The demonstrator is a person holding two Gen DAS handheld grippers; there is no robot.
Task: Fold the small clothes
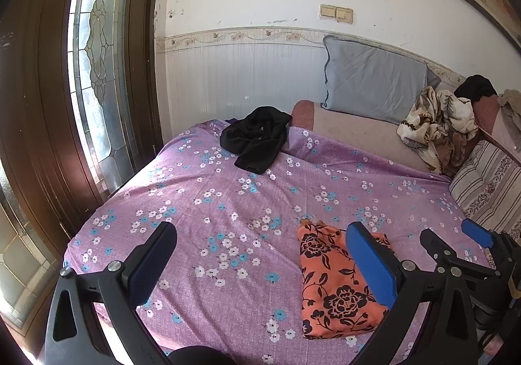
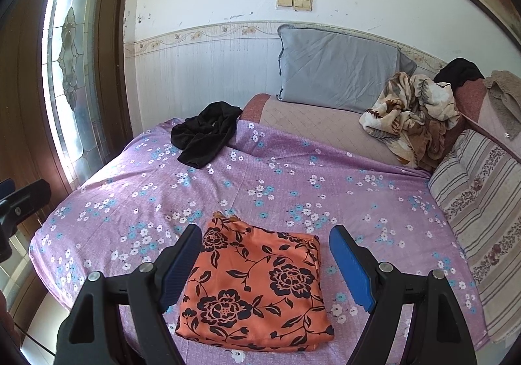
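An orange garment with black flowers (image 2: 257, 287) lies folded flat on the purple floral bedsheet (image 2: 293, 182) near the front edge. My right gripper (image 2: 267, 244) is open and empty, hovering just above it, fingers to either side. My left gripper (image 1: 260, 244) is open and empty over the sheet, left of the same garment (image 1: 332, 287). The right gripper (image 1: 456, 244) also shows at the right of the left wrist view. A crumpled black garment (image 1: 257, 140) lies at the far side of the sheet; it shows in the right wrist view too (image 2: 205, 133).
A grey pillow (image 2: 338, 72) leans on the wall. A crumpled beige floral blanket (image 2: 413, 114) and a striped cushion (image 2: 482, 202) sit at the right. A wooden door with patterned glass (image 1: 94, 72) stands at the left, close to the bed's edge.
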